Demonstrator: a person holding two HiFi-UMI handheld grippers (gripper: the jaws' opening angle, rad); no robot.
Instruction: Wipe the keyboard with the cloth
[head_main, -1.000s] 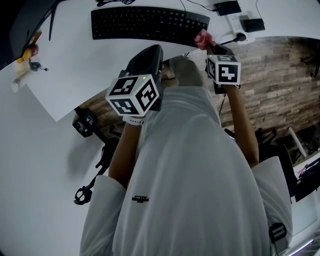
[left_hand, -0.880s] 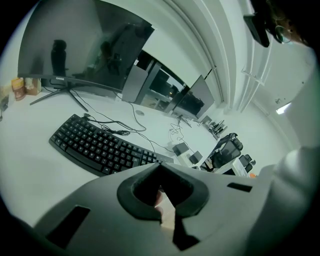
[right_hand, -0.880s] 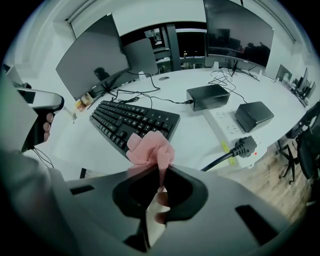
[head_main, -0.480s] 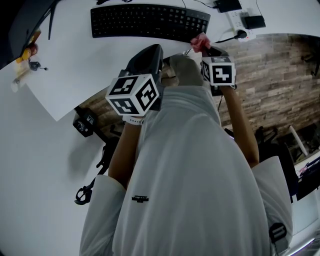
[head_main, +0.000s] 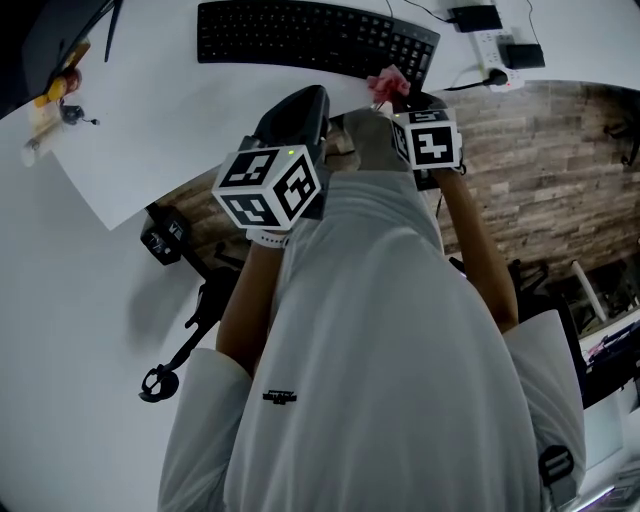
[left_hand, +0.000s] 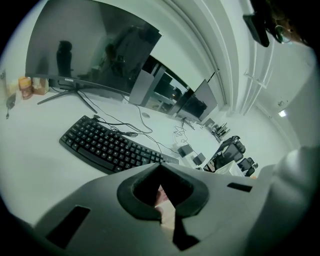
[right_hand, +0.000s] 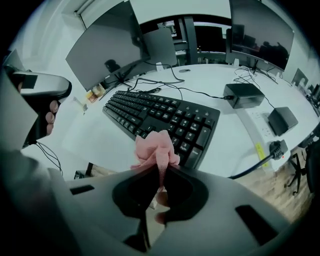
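The black keyboard (head_main: 315, 38) lies on the white desk (head_main: 190, 95) at the top of the head view. My right gripper (head_main: 397, 97) is shut on a bunched pink cloth (head_main: 388, 84), which hangs just off the near edge of the keyboard's right end. In the right gripper view the cloth (right_hand: 156, 149) sticks up out of the closed jaws (right_hand: 161, 172), in front of the keyboard (right_hand: 160, 119). My left gripper (head_main: 303, 100) hovers at the desk's edge, nearer me than the keyboard's middle. In the left gripper view its jaws (left_hand: 161, 167) meet with nothing between them and the keyboard (left_hand: 112, 145) lies beyond.
A power strip (head_main: 492, 62) with plugged cables and a black adapter (head_main: 478, 17) sit right of the keyboard. A monitor (right_hand: 107, 55) stands behind it. Small yellow items (head_main: 50, 100) lie at the desk's left. Below the desk edge are wood floor (head_main: 560, 150) and a chair base (head_main: 185, 330).
My right gripper has carried the pink cloth leftward and closer to the keyboard's right end. The left gripper has stayed where it was.
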